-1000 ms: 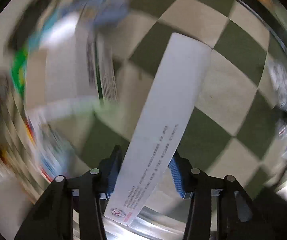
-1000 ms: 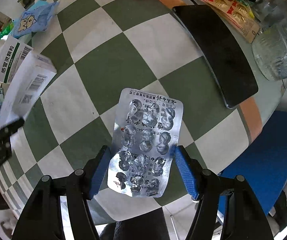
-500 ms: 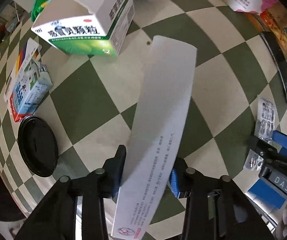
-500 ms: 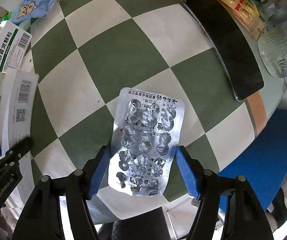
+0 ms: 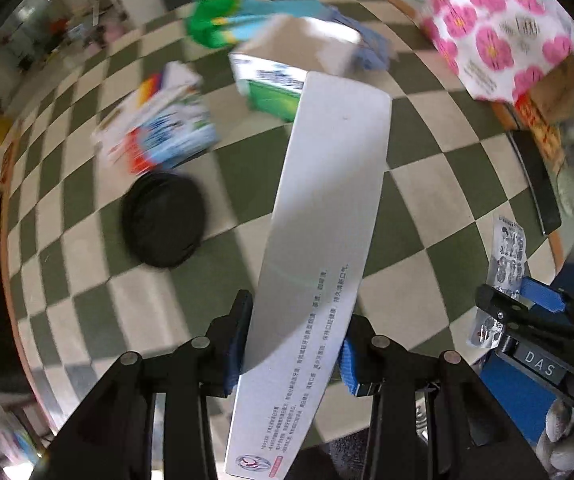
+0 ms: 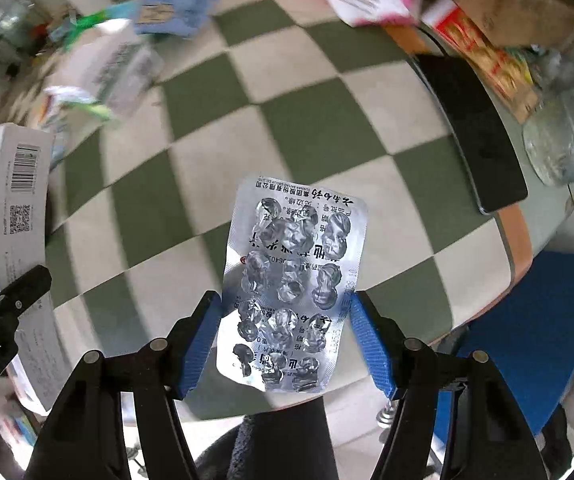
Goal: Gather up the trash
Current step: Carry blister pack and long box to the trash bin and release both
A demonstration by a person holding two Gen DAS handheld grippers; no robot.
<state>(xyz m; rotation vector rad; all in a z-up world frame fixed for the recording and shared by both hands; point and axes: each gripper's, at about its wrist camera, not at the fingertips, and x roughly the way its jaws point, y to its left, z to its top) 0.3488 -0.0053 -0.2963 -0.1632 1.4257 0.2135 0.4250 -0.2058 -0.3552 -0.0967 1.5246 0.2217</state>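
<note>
Gripping a long white carton (image 5: 327, 216) with Chinese print, left gripper (image 5: 293, 344), right gripper (image 6: 287, 320) labelled "DAS" clamping a foil blister pack (image 6: 295, 280).

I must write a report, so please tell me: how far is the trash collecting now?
Nothing visibly binned yet. In hand: left gripper holds a long white carton; right gripper holds a silver empty blister pack. Left on the checkered table: black round lid, green-white box, blue-white carton.

Checkered tablecloth (image 5: 439, 184), blue chair (image 6: 535, 320).
</note>
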